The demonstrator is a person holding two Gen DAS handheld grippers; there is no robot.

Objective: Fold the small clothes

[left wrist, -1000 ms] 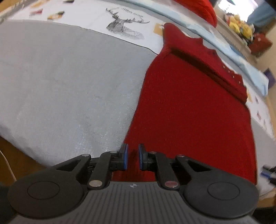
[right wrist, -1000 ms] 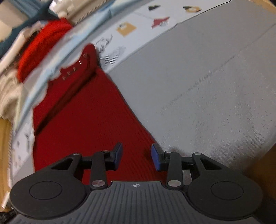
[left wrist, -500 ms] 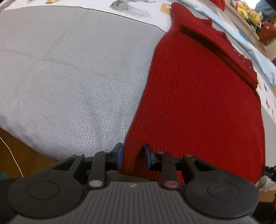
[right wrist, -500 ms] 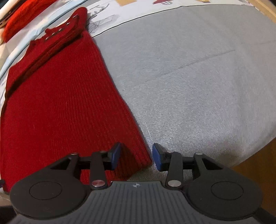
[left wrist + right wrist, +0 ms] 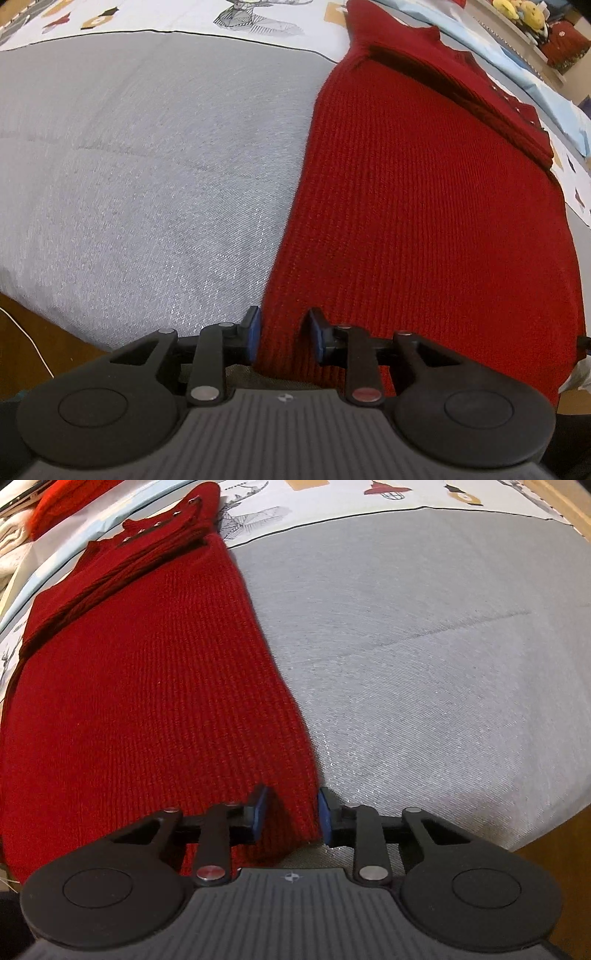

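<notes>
A red knitted garment point(image 5: 424, 206) lies flat on a grey cloth point(image 5: 147, 166), its sleeves folded in and its collar at the far end. My left gripper point(image 5: 283, 334) is open, and the garment's near left corner lies between its jaws. In the right wrist view the same garment point(image 5: 147, 686) fills the left half. My right gripper point(image 5: 290, 812) is open, and the garment's near right corner lies between its jaws. Neither gripper has closed on the fabric.
The grey cloth point(image 5: 424, 646) covers the table and drops off at the near edge onto wood point(image 5: 33, 332). A white printed cloth point(image 5: 184, 18) lies beyond it. Another red garment point(image 5: 70, 502) and soft toys point(image 5: 524, 14) sit at the back.
Both grippers have come down and forward to the garment's near hem. The left gripper has opened wider. Each now has a hem corner between its jaws.
</notes>
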